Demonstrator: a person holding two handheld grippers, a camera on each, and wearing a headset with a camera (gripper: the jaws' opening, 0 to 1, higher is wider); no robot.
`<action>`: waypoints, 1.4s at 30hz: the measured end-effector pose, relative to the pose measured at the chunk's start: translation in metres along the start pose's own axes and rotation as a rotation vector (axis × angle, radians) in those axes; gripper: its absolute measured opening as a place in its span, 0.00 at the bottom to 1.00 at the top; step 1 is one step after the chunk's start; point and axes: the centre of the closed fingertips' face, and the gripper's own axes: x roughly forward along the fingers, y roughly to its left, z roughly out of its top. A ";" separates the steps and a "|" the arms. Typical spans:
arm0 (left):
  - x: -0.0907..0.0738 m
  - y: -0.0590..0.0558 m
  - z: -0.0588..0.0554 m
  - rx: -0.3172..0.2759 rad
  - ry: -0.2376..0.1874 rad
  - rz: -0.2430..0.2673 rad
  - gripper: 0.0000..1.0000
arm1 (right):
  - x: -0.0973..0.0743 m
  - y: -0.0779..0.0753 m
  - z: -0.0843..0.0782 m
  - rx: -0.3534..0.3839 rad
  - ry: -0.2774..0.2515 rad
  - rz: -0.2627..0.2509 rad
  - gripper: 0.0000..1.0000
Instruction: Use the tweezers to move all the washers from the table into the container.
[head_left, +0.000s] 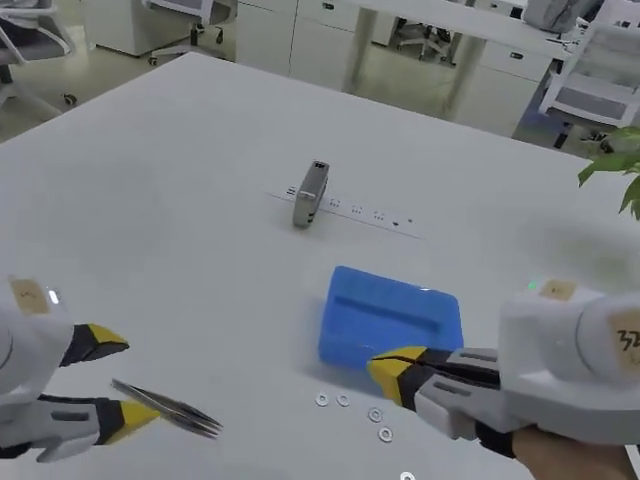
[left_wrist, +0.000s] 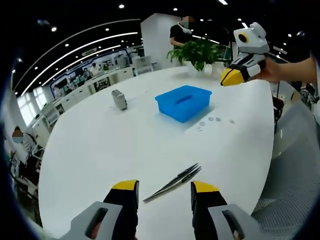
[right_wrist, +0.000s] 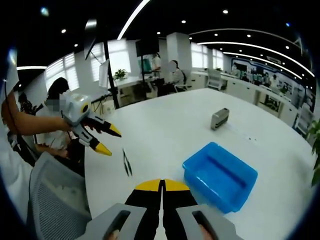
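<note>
Metal tweezers (head_left: 170, 406) lie flat on the white table, also in the left gripper view (left_wrist: 172, 182) and the right gripper view (right_wrist: 127, 163). My left gripper (head_left: 120, 382) is open just left of them, its yellow-tipped jaws to either side of their near end (left_wrist: 164, 188). Several small washers (head_left: 352, 406) lie loose on the table in front of the blue container (head_left: 392, 318), and the washers (left_wrist: 215, 120) sit by the container (left_wrist: 183, 102). My right gripper (head_left: 385, 370) is shut and empty above the washers, the container (right_wrist: 220, 176) ahead of it (right_wrist: 161, 186).
A grey metal block (head_left: 311, 194) stands mid-table beside a row of small marks. Green plant leaves (head_left: 615, 165) reach in at the right edge. Office chairs and desks stand beyond the table's far edge.
</note>
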 end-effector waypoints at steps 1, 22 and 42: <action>0.002 0.003 -0.003 0.005 0.009 -0.003 0.38 | -0.001 0.001 -0.001 0.002 0.002 -0.001 0.00; 0.026 0.015 -0.039 0.149 0.169 -0.203 0.11 | -0.010 0.002 -0.012 0.052 0.035 -0.019 0.00; 0.015 -0.011 -0.029 0.276 0.196 -0.246 0.00 | -0.019 0.014 0.000 0.034 0.003 -0.008 0.00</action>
